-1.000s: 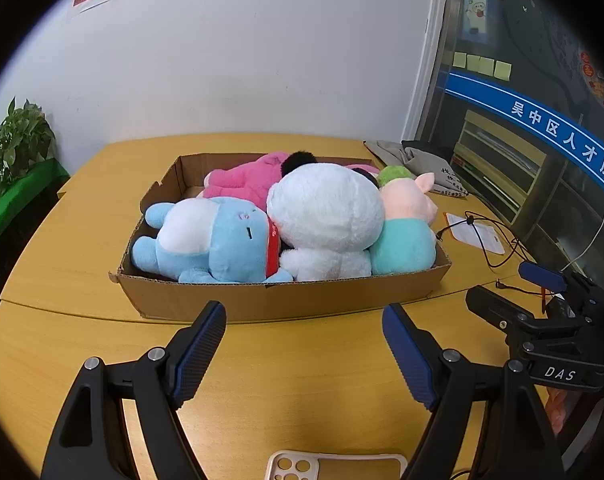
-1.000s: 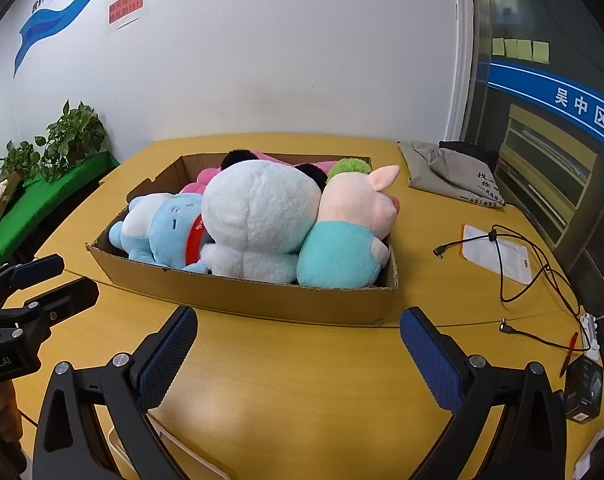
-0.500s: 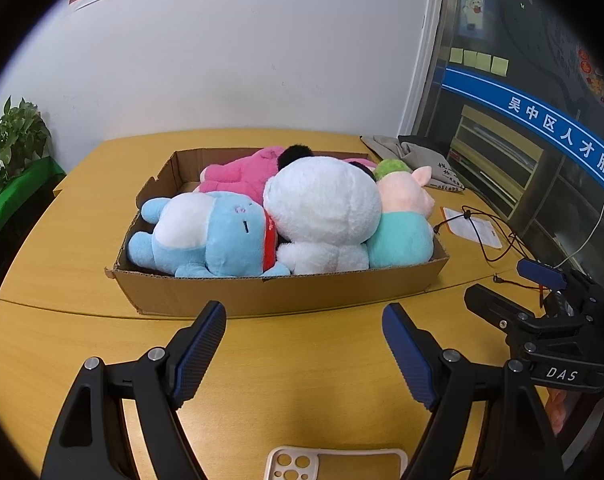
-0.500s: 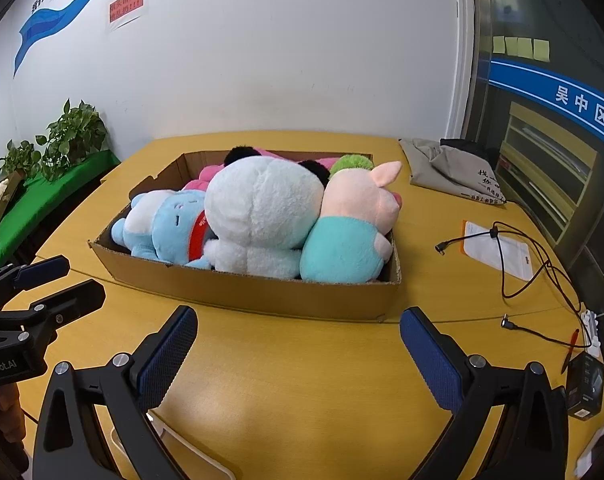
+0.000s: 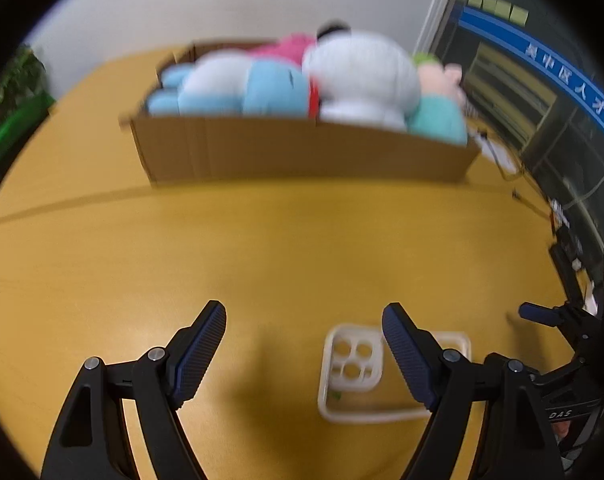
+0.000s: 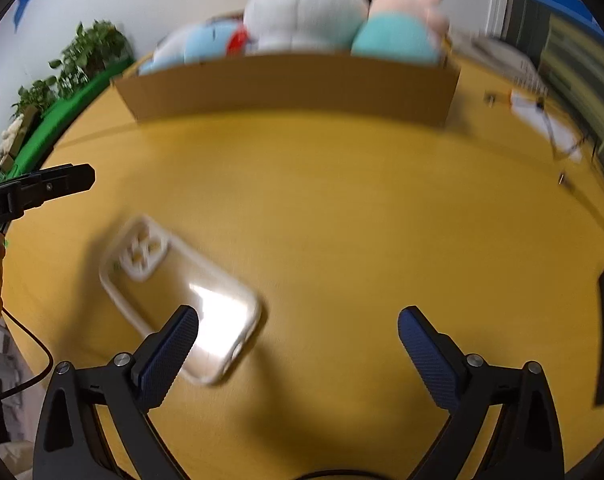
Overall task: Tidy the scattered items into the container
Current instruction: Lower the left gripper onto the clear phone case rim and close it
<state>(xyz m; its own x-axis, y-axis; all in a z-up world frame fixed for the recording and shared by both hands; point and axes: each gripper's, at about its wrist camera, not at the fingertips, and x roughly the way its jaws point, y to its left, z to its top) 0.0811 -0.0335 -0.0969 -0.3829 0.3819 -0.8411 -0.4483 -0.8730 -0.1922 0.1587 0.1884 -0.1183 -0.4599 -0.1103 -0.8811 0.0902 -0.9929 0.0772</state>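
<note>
Both views now tip downward and blur — the cardboard box of plush toys slides from mid-frame to the upper part. The clear phone case, earlier a sliver at the bottom edge, shows almost whole — lower centre-right in the left view, lower left in the right.

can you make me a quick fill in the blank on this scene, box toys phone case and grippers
1. The plush toys lie inside a ____ box.
2. The clear phone case lies on the ____, outside the box.
3. The left gripper and the right gripper both have their jaws ____.
4. The plush toy between the blue one and the pink-and-teal one is ____.

Missing words: cardboard; table; open; white
</note>
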